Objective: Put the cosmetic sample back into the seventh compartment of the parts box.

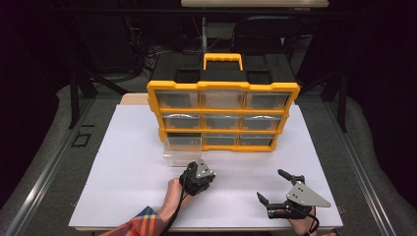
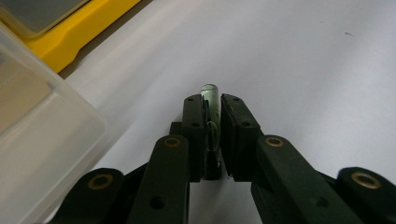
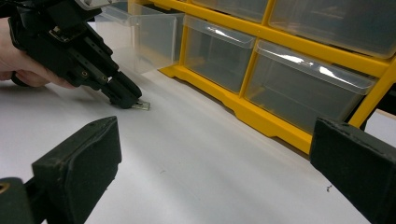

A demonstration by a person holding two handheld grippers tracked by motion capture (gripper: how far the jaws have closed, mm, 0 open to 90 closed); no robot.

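Observation:
A yellow organizer (image 1: 223,115) with clear drawers stands upright mid-table. Its bottom-left drawer (image 1: 182,150) is pulled out onto the white table (image 1: 123,177). My left gripper (image 1: 197,172) sits just in front of that drawer, shut on a small clear glass tube (image 2: 211,100) whose tip sticks out past the pads, low over the table. From the right gripper view the left gripper (image 3: 126,95) pinches the tube (image 3: 141,106) at the surface, near the pulled-out drawer (image 3: 149,39). My right gripper (image 1: 274,187) rests open at the near right, with nothing between its fingers (image 3: 81,163).
The organizer's yellow frame (image 3: 261,116) and its closed clear drawers stand close ahead of the right gripper. A black case with a yellow handle (image 1: 223,61) stands behind the organizer. The table's front edge lies just below both hands.

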